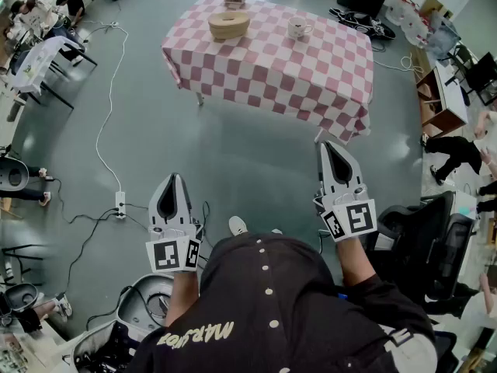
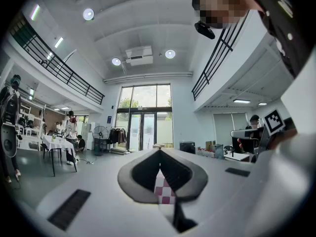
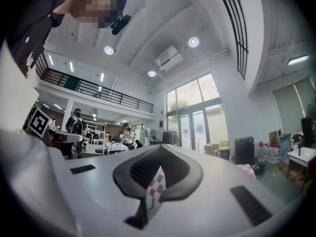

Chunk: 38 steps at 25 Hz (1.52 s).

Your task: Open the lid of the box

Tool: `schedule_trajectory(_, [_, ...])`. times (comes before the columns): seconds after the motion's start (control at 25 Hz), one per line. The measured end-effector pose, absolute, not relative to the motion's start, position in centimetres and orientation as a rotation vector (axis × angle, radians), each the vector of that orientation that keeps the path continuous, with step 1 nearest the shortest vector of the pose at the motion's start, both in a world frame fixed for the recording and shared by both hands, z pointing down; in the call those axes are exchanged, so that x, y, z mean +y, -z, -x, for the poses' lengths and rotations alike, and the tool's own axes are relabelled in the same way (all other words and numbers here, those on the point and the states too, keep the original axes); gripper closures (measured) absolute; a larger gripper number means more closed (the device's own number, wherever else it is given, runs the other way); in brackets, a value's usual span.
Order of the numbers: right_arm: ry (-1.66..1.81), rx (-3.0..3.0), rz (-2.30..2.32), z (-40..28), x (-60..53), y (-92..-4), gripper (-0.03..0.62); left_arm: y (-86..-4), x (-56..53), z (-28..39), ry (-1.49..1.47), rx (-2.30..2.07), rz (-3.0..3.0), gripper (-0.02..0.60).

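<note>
Dark-shirted person (image 1: 268,309) holds both tools low and pointing forward, left gripper (image 1: 172,191) and right gripper (image 1: 335,162) each with jaws pressed together, pinching nothing. Well ahead, the round wooden box (image 1: 228,26) sits on a pink-checked table (image 1: 311,72) near a cup (image 1: 298,28), on a grey floor (image 1: 233,154).

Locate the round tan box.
In the head view, the round tan box sits toward the left of the checkered table, left of the mug and nearer than a small box.
</note>
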State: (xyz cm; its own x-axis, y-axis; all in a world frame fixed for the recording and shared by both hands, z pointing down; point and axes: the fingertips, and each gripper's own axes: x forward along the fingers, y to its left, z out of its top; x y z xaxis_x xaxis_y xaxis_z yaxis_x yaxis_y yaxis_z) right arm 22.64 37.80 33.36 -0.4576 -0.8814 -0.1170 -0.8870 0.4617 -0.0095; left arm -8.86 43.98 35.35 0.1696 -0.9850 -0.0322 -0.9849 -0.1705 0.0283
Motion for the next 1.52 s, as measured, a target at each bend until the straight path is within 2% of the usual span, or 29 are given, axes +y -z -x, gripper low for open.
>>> schedule_trajectory(0.92, [-0.091, 2.625, 1.459, -20.5, 37.9, -33.5, 0.589, -36.7, 43.1, 9.9, 0.034, -2.031, -2.350, 0.571])
schedule_trajectory(1.0, [-0.079, 2.634, 1.445, -20.3, 37.9, -33.6, 0.531, -36.7, 43.1, 9.9, 0.036, -2.030, -2.351, 0.571])
schedule_trajectory(1.52, [-0.039, 2.657, 1.449, -19.9, 37.1, -33.9, 0.382, -36.7, 42.8, 9.8, 0.041, -2.007, -2.357, 0.571])
